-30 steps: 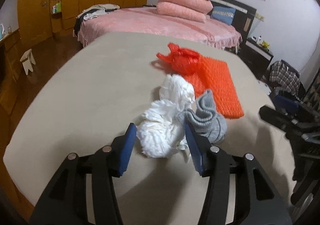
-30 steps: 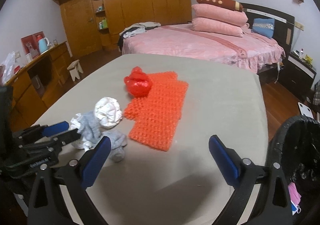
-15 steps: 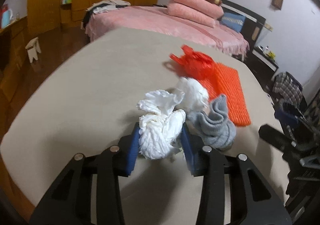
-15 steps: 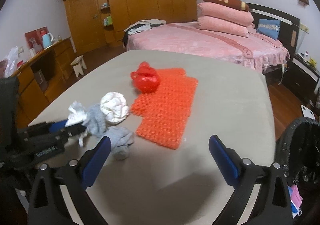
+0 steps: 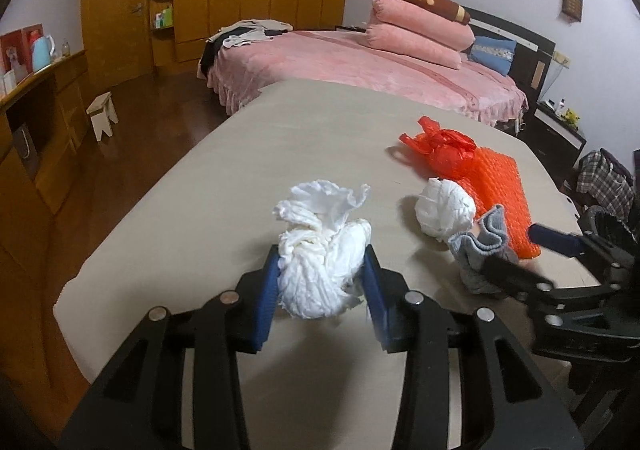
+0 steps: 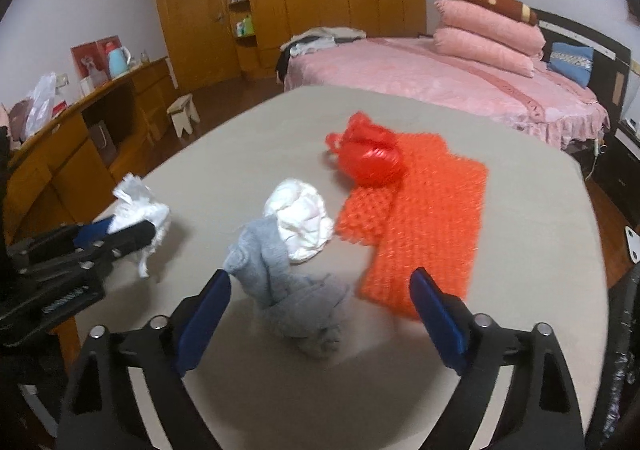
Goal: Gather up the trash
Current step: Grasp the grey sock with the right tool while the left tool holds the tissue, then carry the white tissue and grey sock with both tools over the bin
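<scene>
Left wrist: left claw [image 5: 320, 286] now pinches the white tissue [image 5: 320, 250], which 1 s ago lay loose between wider blades; it's pulled clear of the other wad [image 5: 444, 210] on the desk [image 5: 224, 178], so 1 piece is secured. Right wrist: right claw [image 6: 320, 314], spread but just been narrowing, has moved in around the grey sock [image 6: 296, 290], w/o touching it, prob. next pick.

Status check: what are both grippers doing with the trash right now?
Left gripper shut on white tissue wad. Right gripper open, jaws just been closing around grey sock. Nothing in the way.
</scene>
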### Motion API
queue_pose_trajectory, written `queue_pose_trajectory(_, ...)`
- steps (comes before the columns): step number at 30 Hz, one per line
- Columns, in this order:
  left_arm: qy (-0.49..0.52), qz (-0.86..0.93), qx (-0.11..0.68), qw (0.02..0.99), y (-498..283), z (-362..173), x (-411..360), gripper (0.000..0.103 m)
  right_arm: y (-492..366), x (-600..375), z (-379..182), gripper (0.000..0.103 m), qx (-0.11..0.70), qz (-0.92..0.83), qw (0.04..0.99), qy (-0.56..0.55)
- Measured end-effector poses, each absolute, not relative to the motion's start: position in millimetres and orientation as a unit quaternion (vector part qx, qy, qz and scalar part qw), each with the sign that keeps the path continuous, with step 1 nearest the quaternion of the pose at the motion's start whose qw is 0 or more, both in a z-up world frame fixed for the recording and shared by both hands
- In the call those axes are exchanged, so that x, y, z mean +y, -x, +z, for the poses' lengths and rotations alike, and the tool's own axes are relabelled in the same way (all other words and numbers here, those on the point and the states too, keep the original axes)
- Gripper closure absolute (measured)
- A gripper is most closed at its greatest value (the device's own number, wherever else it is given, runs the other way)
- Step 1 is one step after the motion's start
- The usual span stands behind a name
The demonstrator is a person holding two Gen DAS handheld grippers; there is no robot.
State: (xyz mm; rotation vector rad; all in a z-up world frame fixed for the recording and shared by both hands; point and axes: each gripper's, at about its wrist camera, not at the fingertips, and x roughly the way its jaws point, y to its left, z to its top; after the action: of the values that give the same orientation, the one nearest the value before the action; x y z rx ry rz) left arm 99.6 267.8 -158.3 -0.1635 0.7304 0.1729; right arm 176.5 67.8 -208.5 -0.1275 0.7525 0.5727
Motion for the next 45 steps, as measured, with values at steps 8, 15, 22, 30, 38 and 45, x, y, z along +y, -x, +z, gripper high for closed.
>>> queue_pose_trajectory(8,0.089,0.085,0.355,0.927,-97.0,-155.5,269.6,0.065,-175.7,74.9,-216.7,0.053,0.387,0.297,0.871,0.065)
queue_pose_trajectory(15,0.086,0.082,0.345,0.931,-92.0,-142.7,259.6,0.065,-164.1,60.3,-203.0,0.055,0.376,0.3,0.876,0.047)
queue_pose_trajectory(22,0.078,0.07,0.33,0.938,-88.7,-119.4,238.6,0.065,-149.1,37.1,-172.2,0.055,0.353,0.3,0.886,0.031)
queue_pose_trajectory(30,0.069,0.04,0.313,0.946,-85.1,-93.7,202.6,0.065,-139.4,-15.3,-132.7,0.055,0.327,0.272,0.905,-0.001)
queue_pose_trajectory(38,0.058,-0.009,0.295,0.954,-85.2,-70.2,145.2,0.064,-122.1,-77.2,-103.8,0.055,0.295,0.229,0.927,-0.011)
queue_pose_trajectory(45,0.039,-0.057,0.276,0.959,-89.3,-54.5,85.4,0.064,-108.9,-130.3,-89.1,0.055,0.273,0.193,0.942,-0.031)
